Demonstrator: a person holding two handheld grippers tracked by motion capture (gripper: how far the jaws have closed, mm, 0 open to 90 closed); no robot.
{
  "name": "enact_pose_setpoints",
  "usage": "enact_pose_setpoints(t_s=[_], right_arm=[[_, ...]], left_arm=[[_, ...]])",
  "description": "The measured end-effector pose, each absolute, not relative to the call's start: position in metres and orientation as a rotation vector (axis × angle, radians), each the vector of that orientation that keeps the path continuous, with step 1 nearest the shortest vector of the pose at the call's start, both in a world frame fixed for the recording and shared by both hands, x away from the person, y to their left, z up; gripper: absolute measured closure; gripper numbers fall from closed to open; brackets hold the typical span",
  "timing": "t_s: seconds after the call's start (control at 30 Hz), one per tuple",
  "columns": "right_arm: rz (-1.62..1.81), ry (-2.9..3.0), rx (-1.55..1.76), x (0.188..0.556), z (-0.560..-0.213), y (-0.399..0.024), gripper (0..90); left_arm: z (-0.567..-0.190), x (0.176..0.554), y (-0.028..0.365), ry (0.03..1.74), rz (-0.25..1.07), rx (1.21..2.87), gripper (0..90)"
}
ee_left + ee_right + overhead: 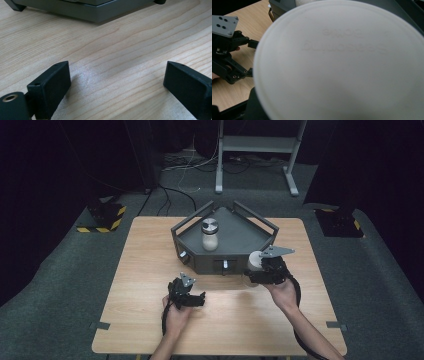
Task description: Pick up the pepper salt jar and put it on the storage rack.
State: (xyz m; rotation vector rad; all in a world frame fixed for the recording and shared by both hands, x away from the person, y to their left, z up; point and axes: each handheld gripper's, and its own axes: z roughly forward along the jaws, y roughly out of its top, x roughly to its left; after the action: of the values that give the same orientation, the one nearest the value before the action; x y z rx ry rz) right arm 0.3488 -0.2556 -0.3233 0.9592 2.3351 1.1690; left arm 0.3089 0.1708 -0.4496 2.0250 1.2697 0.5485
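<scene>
A dark grey corner-shaped tray (240, 237) stands at the back middle of the wooden table (145, 260). Inside it, upright, is a jar (210, 234) with a silver lid and white contents. My right gripper (256, 272) is shut on a white-lidded jar (254, 260) just off the tray's front right corner; its white lid (342, 65) is very close in the right gripper view. My left gripper (200, 299) rests low in front of the tray, open, with bare wood between its jaws (117, 85). The right gripper view also catches the left gripper (251, 58).
The tray's base (82, 12) lies just beyond my left jaws. Bare wood stretches along the table's left side and front. On the floor behind are a metal stand (255, 145), loose cables (175, 192) and two yellow-and-black striped bases (102, 217).
</scene>
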Motion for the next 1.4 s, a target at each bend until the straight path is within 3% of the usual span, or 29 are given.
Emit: enact_pose_setpoints(t_s=[1.4], right_arm=[[1.164, 2.368, 0.896, 0.378, -0.255, -0.244, 34.0]], left_arm=[[-0.45, 0.309, 0.171, 1.27, 0.548, 2.025, 7.4]])
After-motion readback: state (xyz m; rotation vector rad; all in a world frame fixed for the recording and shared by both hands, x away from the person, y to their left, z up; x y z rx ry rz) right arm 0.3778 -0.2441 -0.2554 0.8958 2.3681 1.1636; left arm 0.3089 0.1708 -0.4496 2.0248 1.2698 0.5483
